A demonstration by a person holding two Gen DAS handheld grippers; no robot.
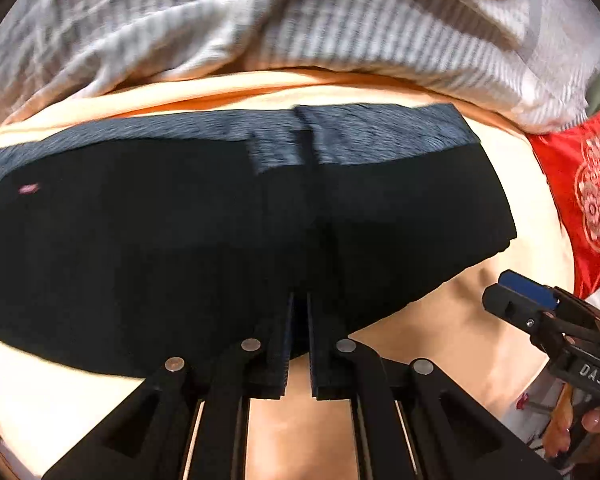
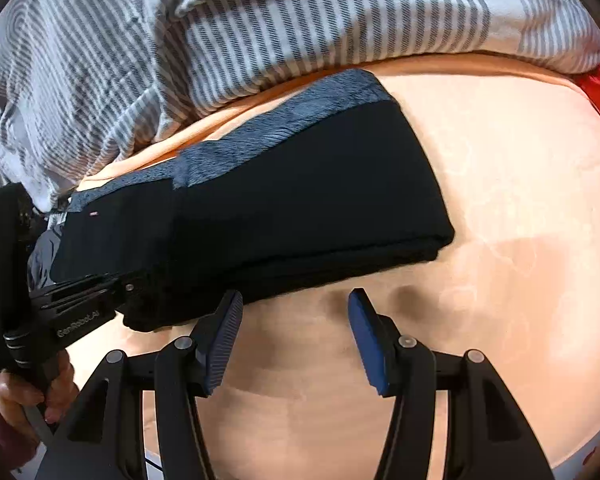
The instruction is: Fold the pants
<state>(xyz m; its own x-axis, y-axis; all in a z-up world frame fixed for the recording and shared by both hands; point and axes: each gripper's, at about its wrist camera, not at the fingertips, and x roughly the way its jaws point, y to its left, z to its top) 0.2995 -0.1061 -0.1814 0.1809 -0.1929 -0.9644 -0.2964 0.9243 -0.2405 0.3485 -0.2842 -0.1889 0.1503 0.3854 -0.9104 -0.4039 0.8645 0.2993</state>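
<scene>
The black pants lie folded on a peach bed sheet, with a grey fleecy lining strip along the far edge. My left gripper is shut on the near edge of the pants. In the right wrist view the pants lie as a folded band, and the left gripper grips their left end. My right gripper is open and empty, just off the near edge of the pants. It also shows in the left wrist view at the right.
A grey and white striped duvet is heaped behind the pants. A red cloth with a white pattern lies at the right. Bare peach sheet spreads right of the pants.
</scene>
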